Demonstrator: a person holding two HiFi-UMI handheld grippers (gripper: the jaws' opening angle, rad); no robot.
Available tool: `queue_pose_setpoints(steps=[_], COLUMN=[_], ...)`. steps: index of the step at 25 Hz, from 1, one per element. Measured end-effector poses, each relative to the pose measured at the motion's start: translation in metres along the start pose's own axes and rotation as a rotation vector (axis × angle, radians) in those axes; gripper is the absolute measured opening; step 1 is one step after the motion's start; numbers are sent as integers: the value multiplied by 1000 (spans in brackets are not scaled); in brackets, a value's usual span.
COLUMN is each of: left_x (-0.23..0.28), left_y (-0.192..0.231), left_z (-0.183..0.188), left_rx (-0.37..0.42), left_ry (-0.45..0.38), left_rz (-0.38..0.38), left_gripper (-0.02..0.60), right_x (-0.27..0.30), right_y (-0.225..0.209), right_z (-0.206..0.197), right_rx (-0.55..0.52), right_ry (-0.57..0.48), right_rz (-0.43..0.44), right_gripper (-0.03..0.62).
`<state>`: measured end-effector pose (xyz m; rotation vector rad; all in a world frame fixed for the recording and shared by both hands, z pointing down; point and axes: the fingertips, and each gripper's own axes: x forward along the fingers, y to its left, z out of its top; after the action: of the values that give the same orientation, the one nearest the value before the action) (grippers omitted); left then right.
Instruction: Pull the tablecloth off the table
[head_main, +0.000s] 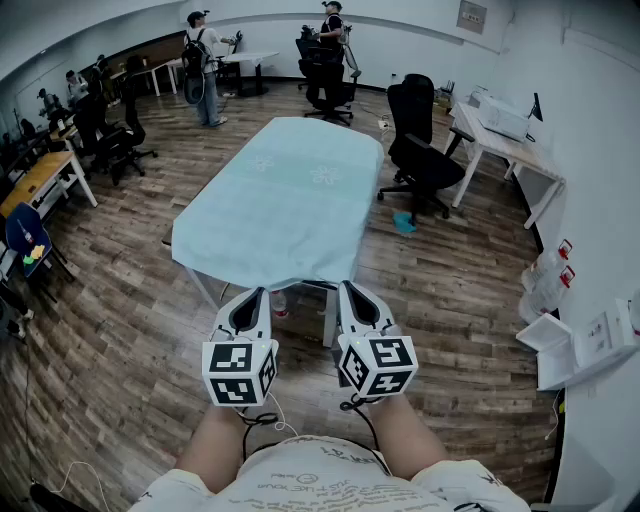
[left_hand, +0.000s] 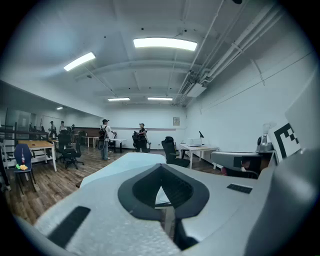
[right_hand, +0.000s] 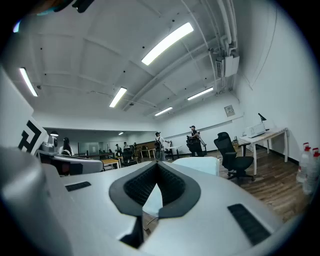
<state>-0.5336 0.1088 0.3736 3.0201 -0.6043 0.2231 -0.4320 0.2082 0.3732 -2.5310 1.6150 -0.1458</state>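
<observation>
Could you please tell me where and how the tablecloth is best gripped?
I would grip the tablecloth by its near overhanging hem, left gripper and right gripper near its corners, coming from this short end: the cloth hangs free there and stretches lengthwise away.

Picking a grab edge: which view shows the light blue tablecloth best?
Head view: the whole light blue tablecloth shows from above, near hem included. Left gripper view catches its top edge-on; right gripper view only a sliver.

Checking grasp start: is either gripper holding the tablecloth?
No, the left gripper and right gripper are both shut on nothing, short of the tablecloth spread flat ahead.
</observation>
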Motion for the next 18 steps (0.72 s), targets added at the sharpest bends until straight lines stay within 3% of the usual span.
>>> queue_pose_setpoints(steps=[3, 18], left_x=[11, 70], left_y=[-9, -62], left_z=[1, -3], left_rx=[-4, -40], left_ry=[3, 34], left_rz=[1, -41], left_gripper=[11, 11], right_x=[1, 4], right_y=[-13, -74], right_z=[4, 10], right_rx=[34, -17], right_ry=[-15, 4], right_rz=[11, 7], right_gripper=[12, 12])
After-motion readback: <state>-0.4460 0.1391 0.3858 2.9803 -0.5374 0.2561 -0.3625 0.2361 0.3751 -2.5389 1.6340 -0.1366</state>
